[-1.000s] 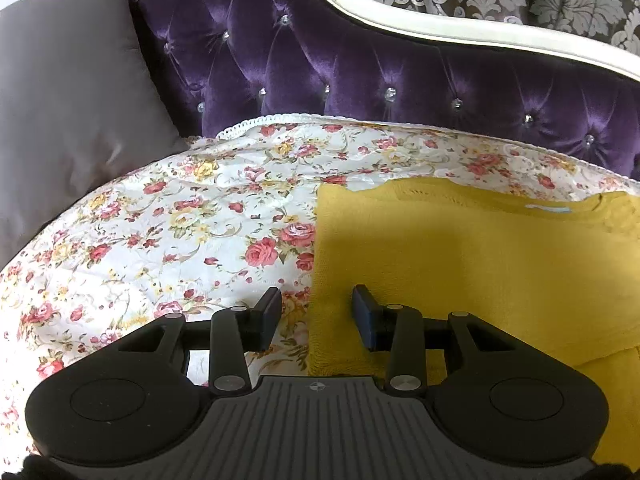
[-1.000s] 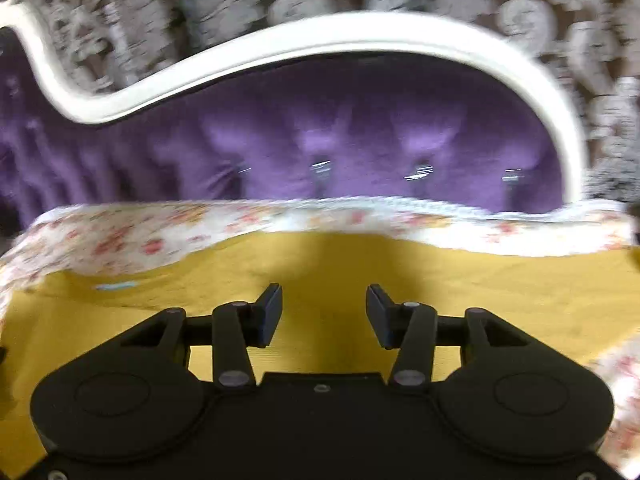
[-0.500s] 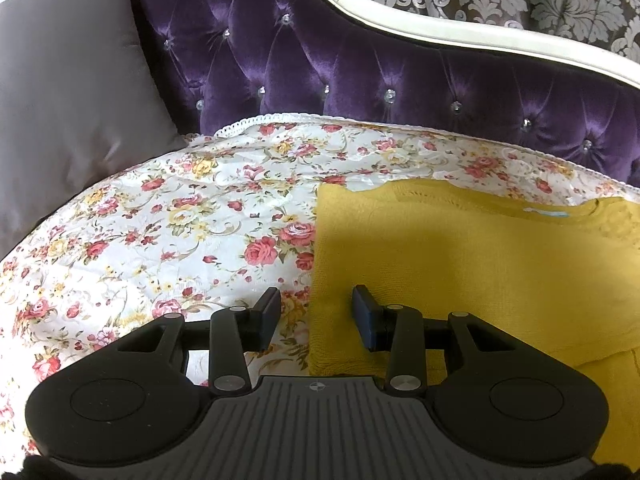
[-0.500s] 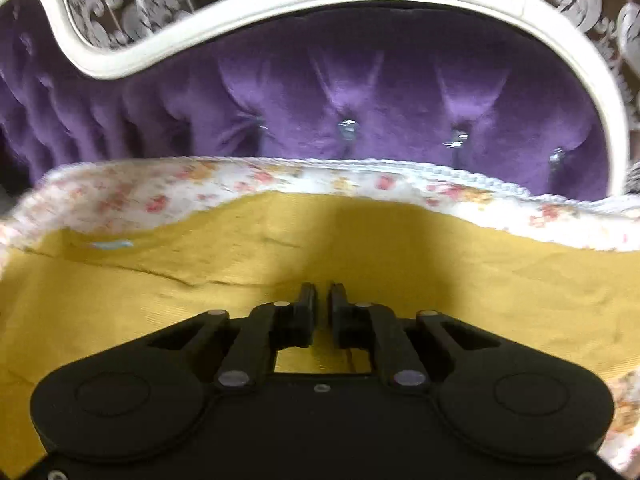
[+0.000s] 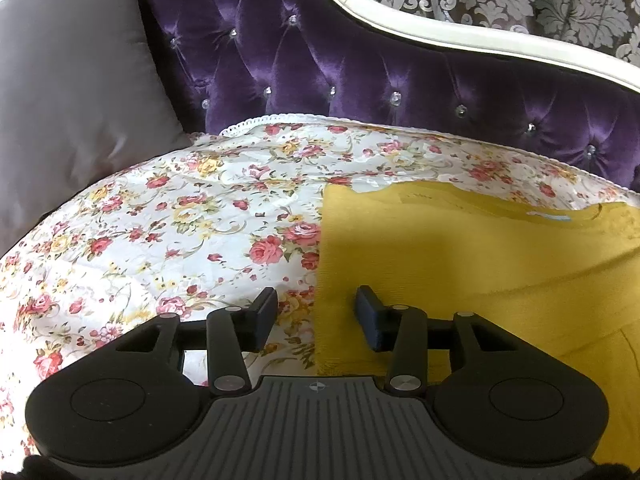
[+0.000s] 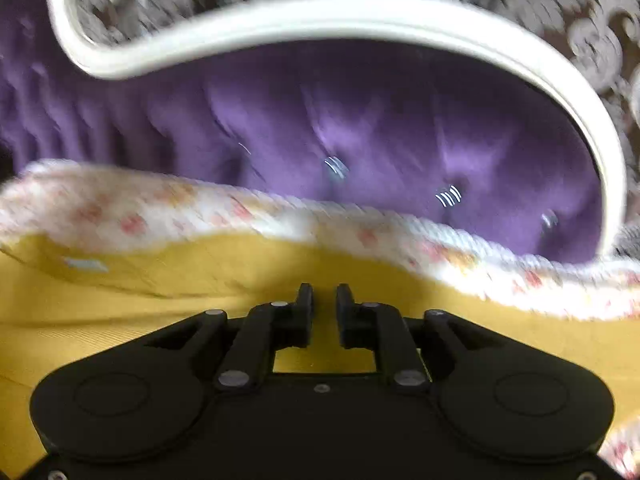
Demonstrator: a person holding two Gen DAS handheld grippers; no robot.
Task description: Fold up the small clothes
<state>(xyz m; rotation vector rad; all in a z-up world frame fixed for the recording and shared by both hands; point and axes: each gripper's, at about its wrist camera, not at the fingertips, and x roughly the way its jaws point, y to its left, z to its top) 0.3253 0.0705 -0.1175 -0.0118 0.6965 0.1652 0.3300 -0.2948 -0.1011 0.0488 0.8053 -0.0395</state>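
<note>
Cloth (image 5: pixel 460 264), yellow and knit, lay flat on my flowered cover (image 5: pixel 180 220), and it filled the right side of the left view and most of the bottom of the right view. Its left edge ran straight down the cover, and a small pale tag (image 5: pixel 548 216) showed near its far edge. My left claw (image 5: pixel 316 312) sat right over that left edge, with one finger (image 5: pixel 264 312) above the flowers and the other finger above the yellow. Its jaws stood spread, they had just opened a bit more, and I saw nothing pinched between them. I could not tell if the tips touched the cloth. My right claw (image 6: pixel 324 308) was low over the yellow cloth, close to its far edge. Its jaws were nearly together with a thin gap left, and they had just eased apart a little. I could see yellow behind the gap, but the picture was blurry, so I could not tell if any cloth was caught there. Behind the cover rose the purple back (image 5: pixel 360 64) of the sofa with shiny buttons and a cream rim (image 6: pixel 320 12). I saw a gray pillow (image 5: pixel 68 92) leaning at the far left of the left view.
</note>
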